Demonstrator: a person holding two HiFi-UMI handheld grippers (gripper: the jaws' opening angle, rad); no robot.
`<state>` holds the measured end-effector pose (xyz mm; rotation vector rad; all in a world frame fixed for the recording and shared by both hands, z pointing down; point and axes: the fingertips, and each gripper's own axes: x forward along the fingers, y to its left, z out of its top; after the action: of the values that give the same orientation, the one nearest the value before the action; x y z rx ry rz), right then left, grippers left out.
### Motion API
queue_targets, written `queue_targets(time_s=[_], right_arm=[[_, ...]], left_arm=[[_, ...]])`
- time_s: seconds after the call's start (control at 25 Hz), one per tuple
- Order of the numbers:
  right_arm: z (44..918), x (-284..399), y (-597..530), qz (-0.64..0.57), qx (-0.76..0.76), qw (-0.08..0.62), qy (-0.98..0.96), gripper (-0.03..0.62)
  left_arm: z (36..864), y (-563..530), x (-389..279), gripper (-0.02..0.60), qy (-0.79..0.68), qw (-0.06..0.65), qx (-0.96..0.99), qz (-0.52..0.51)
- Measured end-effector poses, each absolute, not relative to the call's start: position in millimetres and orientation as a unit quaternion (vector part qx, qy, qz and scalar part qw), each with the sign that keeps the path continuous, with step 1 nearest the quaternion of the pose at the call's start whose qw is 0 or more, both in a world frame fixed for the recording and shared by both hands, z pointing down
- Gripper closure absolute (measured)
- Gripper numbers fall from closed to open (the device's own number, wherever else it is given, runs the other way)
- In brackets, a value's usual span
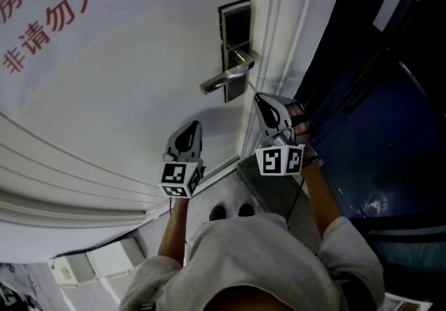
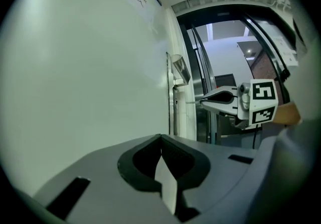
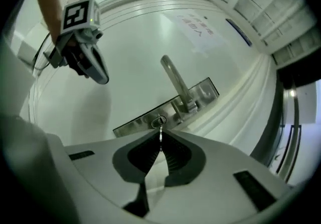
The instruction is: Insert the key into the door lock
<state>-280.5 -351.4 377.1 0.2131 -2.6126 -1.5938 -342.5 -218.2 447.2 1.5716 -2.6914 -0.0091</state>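
- the white door (image 1: 139,93) fills most of the head view, with a sign (image 1: 49,10) in red characters at its upper left and a dark doorway (image 1: 362,93) past its edge on the right
- on the steel lock plate (image 3: 168,111) the lever handle (image 3: 175,81) sticks out just above the keyhole (image 3: 159,120), close beside the line along which the right gripper points
- the right gripper (image 3: 160,137) has its fingers together, clamped on the key (image 3: 160,131); the thin blade points at the keyhole and its tip meets it
- we cannot tell whether the blade has gone in, since the tip is tiny and overlaps the slot
- the left gripper (image 2: 161,140) faces bare door beside the lock, with its fingers together and nothing between them
- in the head view the right gripper's body and its marker cube (image 1: 279,160) cover the key and keyhole, and the person's grey garment (image 1: 265,261) cuts off the bottom
- only the left gripper view shows the key side-on, the blade level between the right gripper's tip and the door's edge, with the plate seen edge-on there
- only the right gripper view shows the keyhole face-on, with the left gripper off to the upper left, well apart from the lock
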Motion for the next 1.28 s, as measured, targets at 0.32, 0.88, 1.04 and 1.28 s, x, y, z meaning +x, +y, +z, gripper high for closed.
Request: queue_targets(time_s=[0.32, 0.88, 1.04, 1.28], right_arm=[[378, -289, -349, -0.66, 0.061, 0.045, -0.748, 0.565], [378, -307, -343, -0.656, 0.053, 0.043, -0.752, 0.565], [380, -311, -346, -0.659, 0.054, 0.049, -0.749, 0.565], [381, -315, -347, -0.663, 0.053, 0.051, -0.745, 0.565]], left_arm=[[449, -216, -343, 0.563, -0.863, 0.015, 0.504, -0.005], [453, -207, -349, 0.563, -0.869, 0.019, 0.494, -0.009], [453, -208, -351, 0.563, -0.868, 0.018, 0.496, -0.008], [453, -211, -353, 0.563, -0.867, 0.018, 0.498, -0.007]])
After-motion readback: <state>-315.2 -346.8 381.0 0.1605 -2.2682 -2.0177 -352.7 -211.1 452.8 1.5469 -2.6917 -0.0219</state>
